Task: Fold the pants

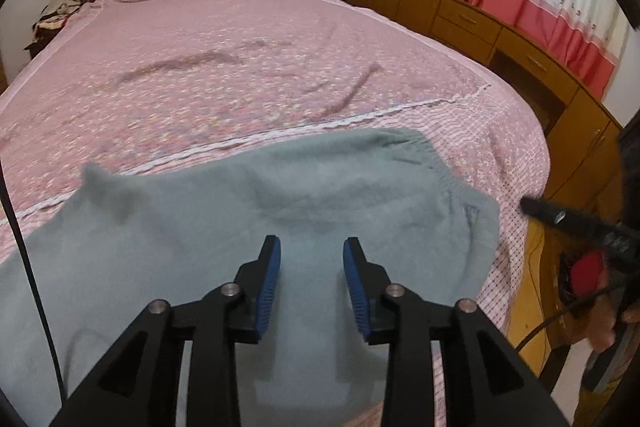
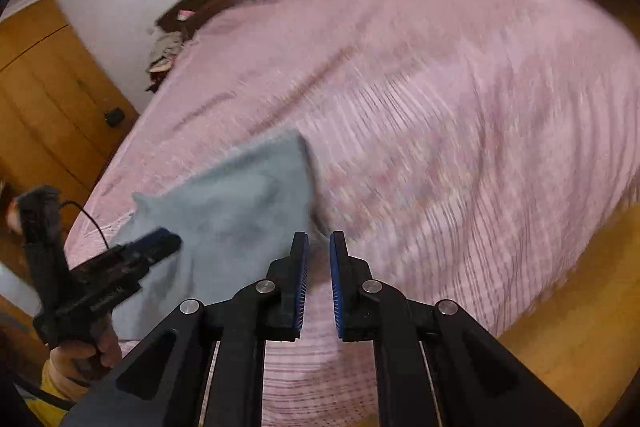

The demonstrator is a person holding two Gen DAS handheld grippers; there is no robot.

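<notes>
Grey-blue pants lying flat on the pink bedspread, near the bed's front edge. Left tool hovering over the cloth, tilted downward, jaws parted, nothing gripped. Best to smooth the fold before regrasping. Right tool raised off to the side, angled down, jaws narrowly apart, empty.

Right wrist view smearing throughout; bedspread pattern unreadable. Pants running off left wrist view's lower-left edge, legs unseen.
</notes>
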